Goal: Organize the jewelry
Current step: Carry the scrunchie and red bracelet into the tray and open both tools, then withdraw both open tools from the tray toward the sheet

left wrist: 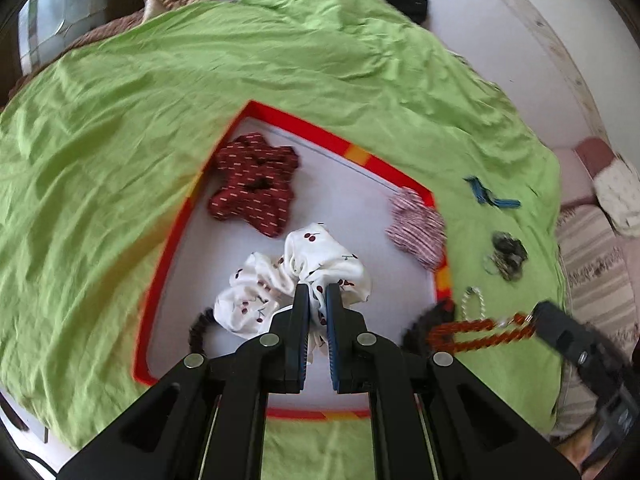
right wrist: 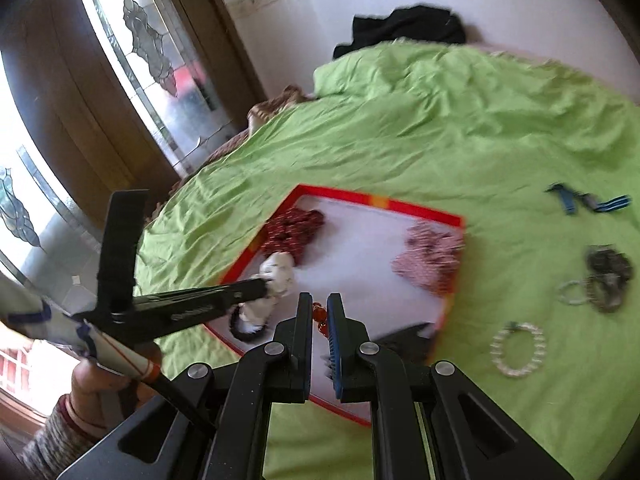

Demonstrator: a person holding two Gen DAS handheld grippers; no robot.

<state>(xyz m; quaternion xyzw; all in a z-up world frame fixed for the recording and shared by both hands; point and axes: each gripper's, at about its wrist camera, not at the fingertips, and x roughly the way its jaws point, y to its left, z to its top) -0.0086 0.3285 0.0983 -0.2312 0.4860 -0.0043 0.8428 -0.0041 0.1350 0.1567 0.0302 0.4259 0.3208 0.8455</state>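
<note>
On the green bedspread [left wrist: 120, 128], the red-rimmed tray [left wrist: 292, 118] holds a maroon scrunchie [left wrist: 254, 190] at its left. At its middle the left gripper [left wrist: 318, 300] pinches a cherry-print scrunchie [left wrist: 320, 256] above the tray's white floor. A pink striped scrunchie [left wrist: 418, 226] lies by the right rim, and beyond it the right gripper [right wrist: 320, 312] is clamped on an amber bead bracelet [left wrist: 476, 332].

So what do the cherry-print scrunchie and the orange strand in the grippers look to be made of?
Cherry-print scrunchie: soft matte woven fabric, going by its gathered folds. Orange strand: glossy translucent beads, glass or plastic, cannot tell which; they glint amber.
</note>
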